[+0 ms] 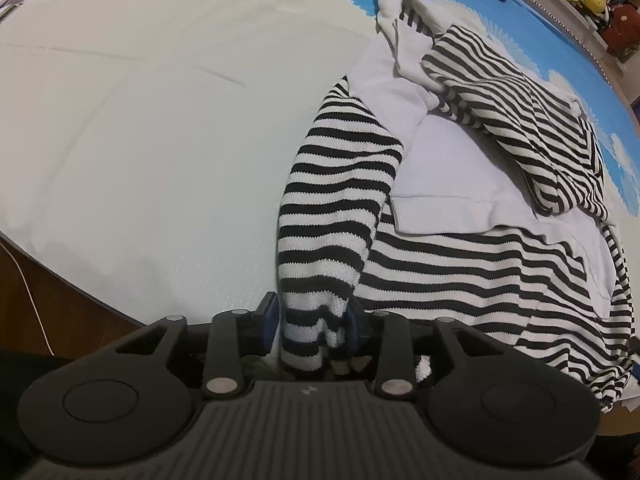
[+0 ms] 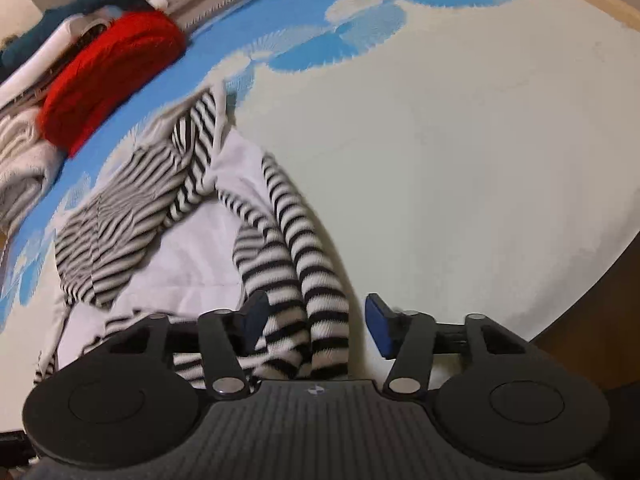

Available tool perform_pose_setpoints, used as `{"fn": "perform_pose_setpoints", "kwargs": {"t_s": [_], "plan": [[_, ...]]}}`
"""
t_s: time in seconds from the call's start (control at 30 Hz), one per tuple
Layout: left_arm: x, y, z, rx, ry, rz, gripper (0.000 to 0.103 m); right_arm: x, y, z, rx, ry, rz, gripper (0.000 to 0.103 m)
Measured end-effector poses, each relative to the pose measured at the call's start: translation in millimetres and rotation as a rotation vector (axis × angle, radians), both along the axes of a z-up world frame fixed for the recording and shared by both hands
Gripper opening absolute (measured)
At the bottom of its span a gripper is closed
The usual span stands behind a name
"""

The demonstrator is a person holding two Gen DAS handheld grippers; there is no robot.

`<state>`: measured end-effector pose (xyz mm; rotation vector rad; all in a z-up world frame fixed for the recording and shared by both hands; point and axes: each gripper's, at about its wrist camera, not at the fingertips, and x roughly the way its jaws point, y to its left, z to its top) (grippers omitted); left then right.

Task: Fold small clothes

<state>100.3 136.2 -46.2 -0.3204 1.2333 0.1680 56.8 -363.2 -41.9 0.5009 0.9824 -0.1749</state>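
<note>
Garment: striped top [image 1: 460, 248] crumpled on bedsheet [image 1: 140, 140] | left gripper [image 1: 312, 324] grasps sleeve cuff | right gripper [image 2: 316, 320] released, sleeves between jaws | Risk: bunched cuff slips, fold skews.

Both grippers: black ribbed body, round side discs, silver pivot screws, blue pads on jaws, small centre logo.

Soft even light, fisheye-warped, slight blur
</note>
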Motion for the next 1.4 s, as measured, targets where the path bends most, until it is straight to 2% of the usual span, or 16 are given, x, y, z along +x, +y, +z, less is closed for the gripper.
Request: {"fn": "perform_pose_setpoints", "kwargs": {"t_s": [0.1,0.23,0.27,0.3,0.37,0.4,0.6,0.7,0.77,0.93,1.0,1.03,1.07,1.2,1.3,1.4], "plan": [[0.8,-2.1,-1.6,0.006,0.007,-0.013,0.044,5.6,13.3,-14.6,-0.003,0.070,0.070,0.057],[0.1,-3.6,-2.7,0.017,0.007,-0.028,0.044,7.0,31.9,-15.5,-0.110,0.086,0.144,0.055],[-0.1,-3.9,-2.7,0.019,0.006,-0.032,0.044,6.4,32.9,-15.0,-0.108,0.082,0.148,0.045],[-0.1,-4.4,-2.8,0.021,0.005,-0.036,0.043,6.5,32.7,-15.0,-0.099,0.081,0.149,0.025],[-0.6,-6.5,-1.0,0.020,-0.011,-0.047,0.017,5.9,29.9,-13.7,-0.082,0.073,0.146,0.015],[-1.1,-8.5,1.7,0.014,-0.029,-0.057,0.010,4.4,28.2,-11.0,-0.079,0.062,0.143,0.012],[-4.5,-17.7,15.9,0.064,-0.090,-0.087,0.008,-2.5,21.4,16.8,-0.104,-0.071,0.091,0.011],[-2.0,-11.1,8.7,0.037,-0.046,-0.053,0.018,0.2,16.1,5.0,-0.065,0.008,0.076,0.013],[-1.5,-8.5,1.7,0.018,-0.006,-0.046,0.032,2.3,14.5,-8.9,-0.024,0.087,0.073,0.019],[-2.4,-11.7,-2.5,0.026,0.012,-0.067,0.034,1.1,24.1,-9.0,-0.075,0.109,0.115,0.029],[-2.8,-12.2,-3.4,0.030,0.009,-0.073,0.031,1.1,26.4,-9.0,-0.089,0.110,0.126,0.029],[-3.2,-12.4,-2.6,0.025,0.001,-0.075,0.019,0.9,27.6,-8.2,-0.093,0.107,0.138,0.027],[-3.8,-12.6,-0.2,0.013,-0.017,-0.077,0.008,0.3,28.2,-7.1,-0.093,0.099,0.147,0.014],[-4.3,-16.8,8.4,0.032,-0.062,-0.085,0.008,-1.8,25.1,4.3,-0.097,0.029,0.133,0.012],[-2.5,-11.3,3.7,0.002,-0.032,-0.053,0.012,-0.6,21.0,2.2,-0.077,0.029,0.111,0.013],[-1.4,-7.6,-4.5,-0.018,0.017,-0.046,0.031,1.9,20.2,-10.5,-0.048,0.098,0.111,0.021]]}}
